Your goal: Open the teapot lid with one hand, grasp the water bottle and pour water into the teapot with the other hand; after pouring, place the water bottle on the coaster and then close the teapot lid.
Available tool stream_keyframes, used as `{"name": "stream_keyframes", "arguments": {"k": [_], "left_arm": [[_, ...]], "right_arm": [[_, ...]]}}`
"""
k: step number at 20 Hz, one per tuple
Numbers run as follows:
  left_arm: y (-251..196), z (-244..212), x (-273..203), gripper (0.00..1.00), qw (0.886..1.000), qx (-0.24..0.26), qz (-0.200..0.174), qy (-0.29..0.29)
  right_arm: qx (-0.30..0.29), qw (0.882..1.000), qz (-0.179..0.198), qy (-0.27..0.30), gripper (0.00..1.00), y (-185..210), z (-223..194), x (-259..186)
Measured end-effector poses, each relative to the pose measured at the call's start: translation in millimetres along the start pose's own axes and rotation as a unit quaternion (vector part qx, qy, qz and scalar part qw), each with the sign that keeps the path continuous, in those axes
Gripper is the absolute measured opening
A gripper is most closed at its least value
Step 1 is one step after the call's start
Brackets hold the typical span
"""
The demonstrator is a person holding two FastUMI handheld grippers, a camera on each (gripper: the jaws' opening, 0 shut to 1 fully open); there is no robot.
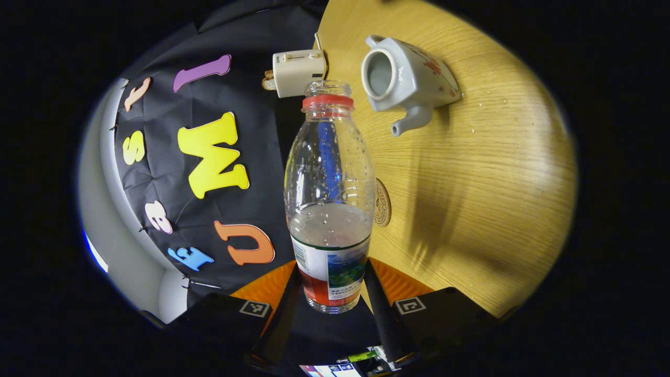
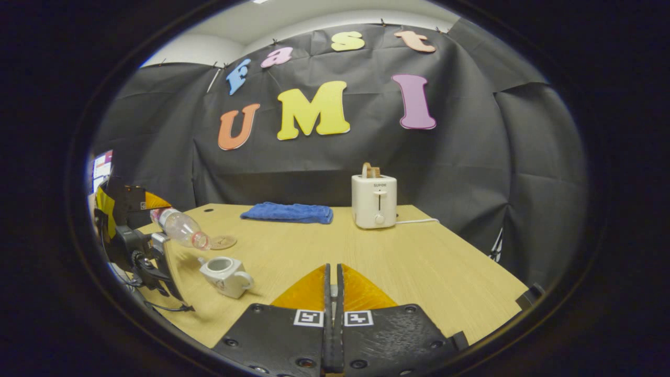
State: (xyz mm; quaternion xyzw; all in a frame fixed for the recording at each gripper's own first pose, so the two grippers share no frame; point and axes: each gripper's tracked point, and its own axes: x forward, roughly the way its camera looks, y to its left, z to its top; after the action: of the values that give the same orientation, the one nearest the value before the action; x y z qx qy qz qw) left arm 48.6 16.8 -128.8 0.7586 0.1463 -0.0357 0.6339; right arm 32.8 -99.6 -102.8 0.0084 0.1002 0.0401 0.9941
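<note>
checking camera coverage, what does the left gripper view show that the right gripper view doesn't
Left gripper view: the water level inside the uncapped water bottle, partly full, and the bottle's base clamped between the fingers of the left gripper.

Right gripper view: a blue towel lying at the far side of the table, and the right gripper with its fingers together.

Shared: the bottle tipped toward the lidless teapot, the coaster, the toaster and the wooden table.

Clear water bottle (image 1: 330,193) with red neck ring, white teapot (image 1: 405,78), blue cloth (image 2: 288,212).
</note>
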Motion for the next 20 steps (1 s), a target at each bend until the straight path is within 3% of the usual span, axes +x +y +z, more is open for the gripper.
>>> {"name": "stream_keyframes", "arguments": {"k": [15,17,20], "left_arm": [[1,4,-5,0.71,0.995,0.09,0.03,-0.009],[4,4,-4,0.75,0.994,0.098,0.037,-0.012],[7,4,-3,0.71,0.994,0.105,0.04,-0.014]], "right_arm": [[0.003,1.0,-0.007,0.0,0.0,-10,-2,-3],[0.005,1.0,-0.008,0.0,0.0,-12,-3,-3],[0.005,1.0,-0.007,0.003,0.0,-12,-6,-3]]}}
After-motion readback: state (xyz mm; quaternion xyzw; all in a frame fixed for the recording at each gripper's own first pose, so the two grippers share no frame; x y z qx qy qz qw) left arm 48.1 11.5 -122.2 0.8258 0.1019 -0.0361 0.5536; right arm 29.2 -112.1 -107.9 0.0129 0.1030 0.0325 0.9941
